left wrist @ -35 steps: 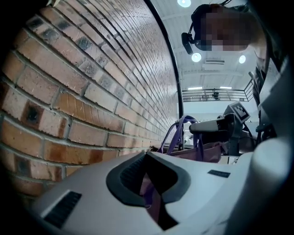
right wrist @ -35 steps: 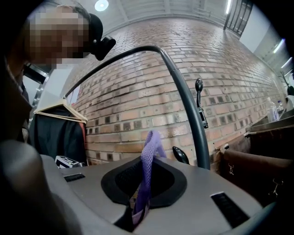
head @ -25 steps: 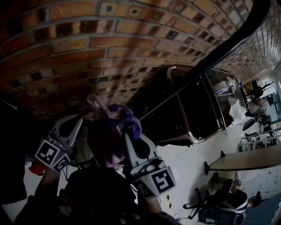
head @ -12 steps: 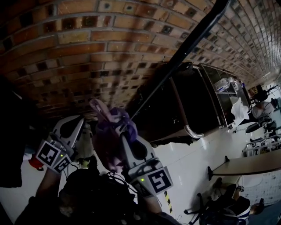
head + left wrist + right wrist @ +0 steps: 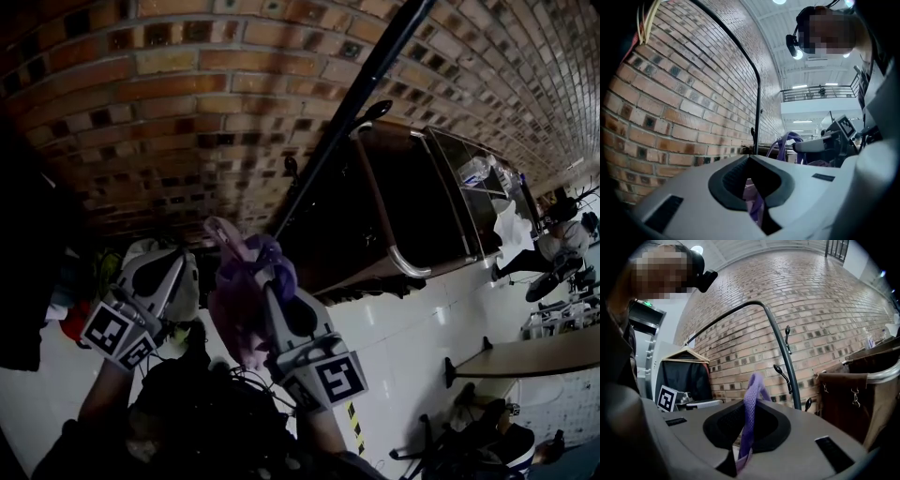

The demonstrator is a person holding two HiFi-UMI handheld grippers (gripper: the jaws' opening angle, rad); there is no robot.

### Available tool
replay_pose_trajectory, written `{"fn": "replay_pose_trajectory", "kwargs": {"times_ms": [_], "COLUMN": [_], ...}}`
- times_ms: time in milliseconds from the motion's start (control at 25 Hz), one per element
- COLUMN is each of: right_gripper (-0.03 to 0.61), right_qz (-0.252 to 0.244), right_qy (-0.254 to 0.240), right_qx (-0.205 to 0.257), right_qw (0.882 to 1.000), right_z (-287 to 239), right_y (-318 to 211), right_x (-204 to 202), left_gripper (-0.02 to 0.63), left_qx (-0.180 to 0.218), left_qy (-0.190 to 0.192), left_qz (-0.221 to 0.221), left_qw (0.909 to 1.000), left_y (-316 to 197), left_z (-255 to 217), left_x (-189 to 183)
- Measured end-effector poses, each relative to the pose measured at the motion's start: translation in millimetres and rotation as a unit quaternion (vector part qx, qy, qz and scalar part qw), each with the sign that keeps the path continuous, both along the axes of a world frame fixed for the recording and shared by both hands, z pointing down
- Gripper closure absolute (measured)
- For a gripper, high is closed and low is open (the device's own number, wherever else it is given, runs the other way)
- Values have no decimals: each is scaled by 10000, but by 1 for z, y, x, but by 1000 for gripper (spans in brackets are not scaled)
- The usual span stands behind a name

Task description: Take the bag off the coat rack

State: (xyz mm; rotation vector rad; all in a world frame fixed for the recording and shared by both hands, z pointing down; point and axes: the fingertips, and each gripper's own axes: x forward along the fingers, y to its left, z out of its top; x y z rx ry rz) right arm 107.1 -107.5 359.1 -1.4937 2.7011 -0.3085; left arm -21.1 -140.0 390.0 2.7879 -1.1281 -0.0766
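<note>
In the head view the purple bag [image 5: 236, 314] hangs between my two grippers, below and left of the black coat rack pole [image 5: 349, 111]. The bag is clear of the rack's hooks [image 5: 374, 109]. My right gripper [image 5: 269, 289] is shut on the bag's woven purple strap [image 5: 750, 404], which loops up out of its jaws. My left gripper [image 5: 174, 270] is shut on purple bag fabric [image 5: 754, 206]. The left gripper view also shows the strap loop [image 5: 788, 140] beside the right gripper [image 5: 820, 146]. In the right gripper view the pole [image 5: 780, 357] curves up behind the strap.
A brick wall [image 5: 187, 112] stands behind the rack. A brown cloth cart with a metal rail [image 5: 403, 225] stands right of the pole. A black garment on a wooden hanger [image 5: 684, 376] hangs at the left. A table [image 5: 525, 352] and chairs stand at the far right.
The head view has swung, so the rack pole now runs higher and steeper across the frame. Both grippers keep their hold on the purple bag, which sits slightly lower.
</note>
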Motion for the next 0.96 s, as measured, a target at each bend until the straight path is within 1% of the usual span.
{"fn": "replay_pose_trajectory", "kwargs": {"times_ms": [160, 440, 960], "right_gripper": [538, 538, 538], "right_qz": [40, 21, -90], "right_qy": [1, -16, 54], "right_qx": [-91, -120, -87], "right_qw": [10000, 9999, 9999], "right_z": [9, 12, 5], "right_y": [14, 29, 37], "right_x": [7, 16, 13], "left_gripper": [607, 607, 607], "left_qx": [-12, 28, 78], "left_qy": [3, 18, 6], "left_qz": [-62, -91, -161], "left_qw": [10000, 10000, 9998], "left_y": [15, 33, 48], "left_z": [2, -2, -9], "left_x": [0, 6, 7]}}
